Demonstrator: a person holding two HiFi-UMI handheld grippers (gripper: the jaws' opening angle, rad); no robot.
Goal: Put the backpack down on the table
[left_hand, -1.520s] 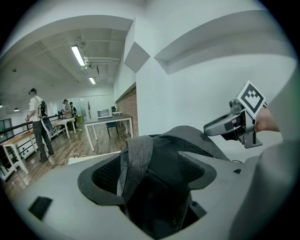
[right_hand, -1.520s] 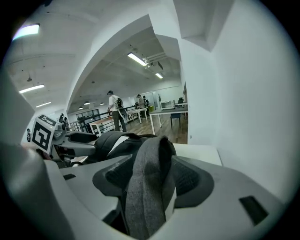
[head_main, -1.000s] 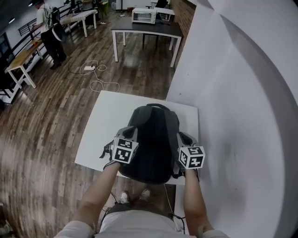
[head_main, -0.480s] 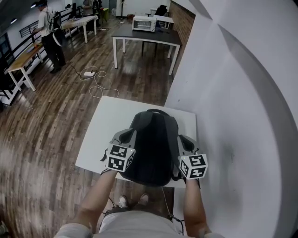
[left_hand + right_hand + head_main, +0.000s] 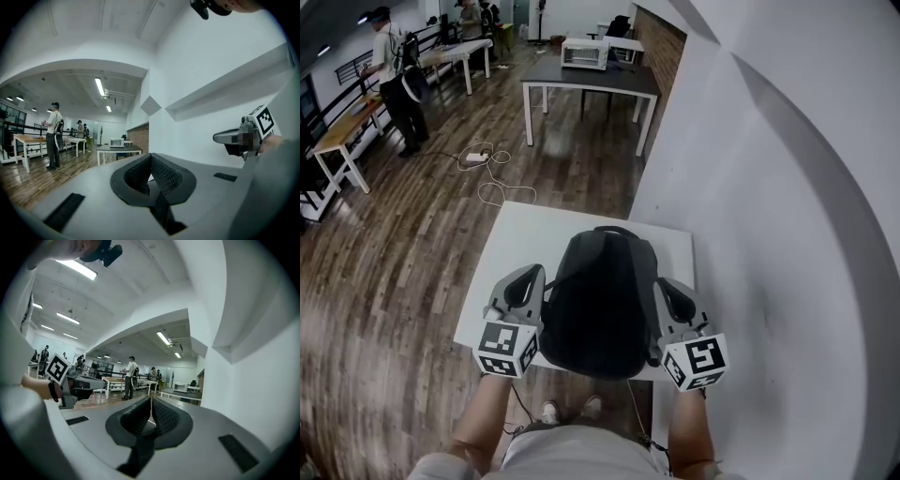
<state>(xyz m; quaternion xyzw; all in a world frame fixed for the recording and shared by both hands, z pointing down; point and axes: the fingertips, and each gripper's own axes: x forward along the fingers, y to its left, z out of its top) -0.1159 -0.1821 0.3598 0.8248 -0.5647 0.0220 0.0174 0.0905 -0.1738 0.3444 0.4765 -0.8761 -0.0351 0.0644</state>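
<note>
A black backpack (image 5: pixel 600 300) lies on the small white table (image 5: pixel 511 244), its lower end over the near edge. My left gripper (image 5: pixel 530 274) is raised beside its left flank and my right gripper (image 5: pixel 662 283) beside its right flank, both pointing level. In the left gripper view the left gripper (image 5: pixel 151 165) has its pads pressed together on a dark strap (image 5: pixel 161 211) that runs back towards the camera. In the right gripper view the right gripper (image 5: pixel 151 411) is likewise shut on a dark strap (image 5: pixel 138 451). The backpack's body shows in neither gripper view.
A white wall (image 5: pixel 787 234) runs close along the table's right side. Beyond the table are a wood floor with a loose cable (image 5: pixel 492 178), a dark table (image 5: pixel 609 80) carrying a white appliance (image 5: pixel 584 53), and people (image 5: pixel 394 80) by benches at the far left.
Both grippers have risen towards the camera beside the backpack and stand a little wider apart. The backpack has stayed on the table.
</note>
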